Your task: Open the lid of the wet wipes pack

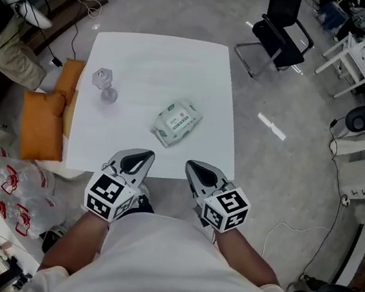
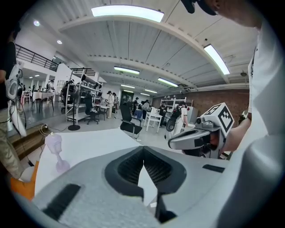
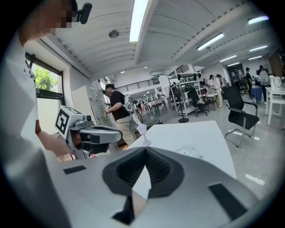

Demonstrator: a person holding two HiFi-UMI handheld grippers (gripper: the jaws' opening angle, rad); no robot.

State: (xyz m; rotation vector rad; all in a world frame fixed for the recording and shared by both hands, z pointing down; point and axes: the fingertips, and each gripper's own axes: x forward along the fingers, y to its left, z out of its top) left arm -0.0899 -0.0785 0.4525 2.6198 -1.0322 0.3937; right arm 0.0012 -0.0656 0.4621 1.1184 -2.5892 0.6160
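White table (image 1: 156,61) holds one wipes pack (image 1: 177,121), one goblet (image 1: 104,84); left tongs (image 1: 145,155), right tongs (image 1: 193,166) both closed, empty.

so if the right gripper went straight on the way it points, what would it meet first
Probably the white table, near its front edge: the right gripper tilts down toward it. The wipes pack lies farther on, and depth is unclear.

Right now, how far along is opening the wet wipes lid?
Done: nothing; the wet wipes pack lies on the table, lid seemingly closed. In hand: nothing; left gripper and right gripper are shut, empty, short of it. Left: reach the pack, lift the lid.
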